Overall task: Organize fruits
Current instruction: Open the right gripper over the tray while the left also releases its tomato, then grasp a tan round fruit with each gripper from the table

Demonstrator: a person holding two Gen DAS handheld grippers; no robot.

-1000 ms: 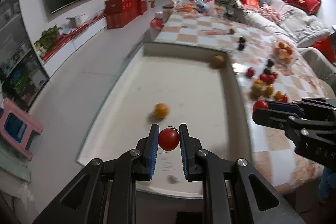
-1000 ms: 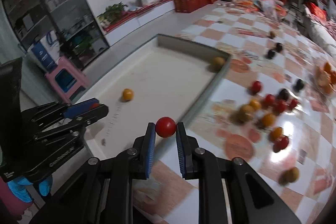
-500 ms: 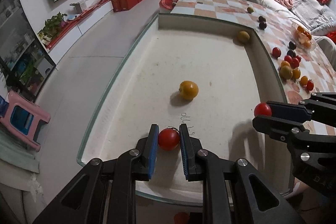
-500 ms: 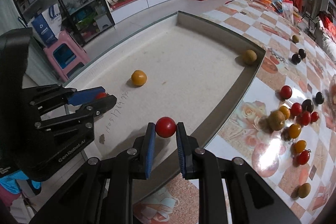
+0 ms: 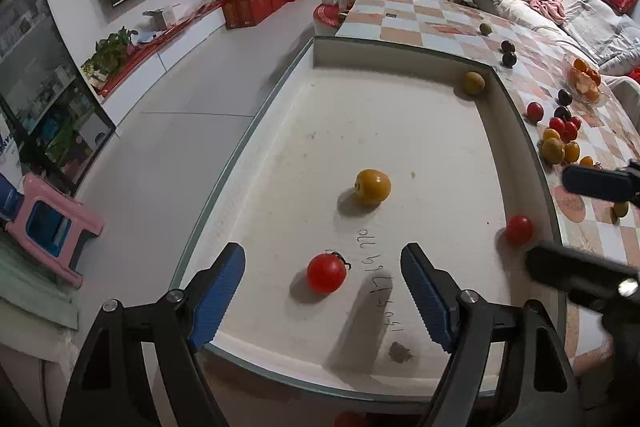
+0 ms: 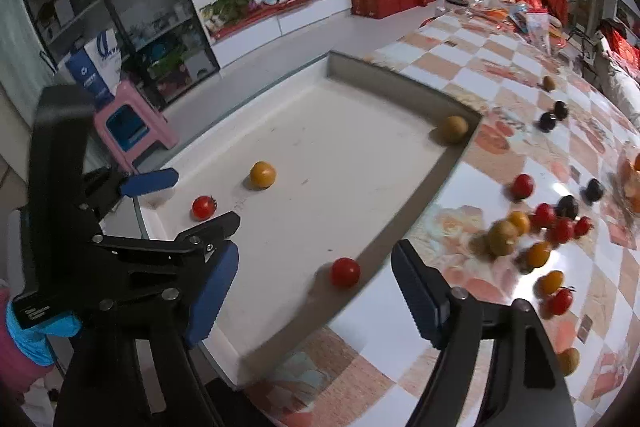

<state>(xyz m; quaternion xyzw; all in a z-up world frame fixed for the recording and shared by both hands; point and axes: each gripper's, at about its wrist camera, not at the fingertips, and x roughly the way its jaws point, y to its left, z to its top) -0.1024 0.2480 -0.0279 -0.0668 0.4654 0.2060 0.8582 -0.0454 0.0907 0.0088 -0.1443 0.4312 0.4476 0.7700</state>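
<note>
My left gripper (image 5: 322, 281) stands wide open over the near end of the shallow white rectangular tray (image 5: 400, 47), gripping nothing; a small round red tomato with a dark stem (image 5: 326, 272) lies loose on the tray floor between its blue ribbed pads (image 5: 218, 293), clear of both. My right gripper (image 6: 314, 289) is spread just as wide and also empty, with a second small red tomato (image 6: 345, 271) resting against the tray's right wall between its fingers. A yellow-orange round fruit (image 5: 372, 186) sits mid-tray, and a brownish-yellow round fruit (image 5: 474, 83) lies in the far right corner. The right wrist view alone shows the full scatter of red, orange and dark small fruits (image 6: 540, 227) on the orange-and-white checked tablecloth (image 6: 460, 55) beyond the tray's right edge; the left wrist view catches only part of it.
</note>
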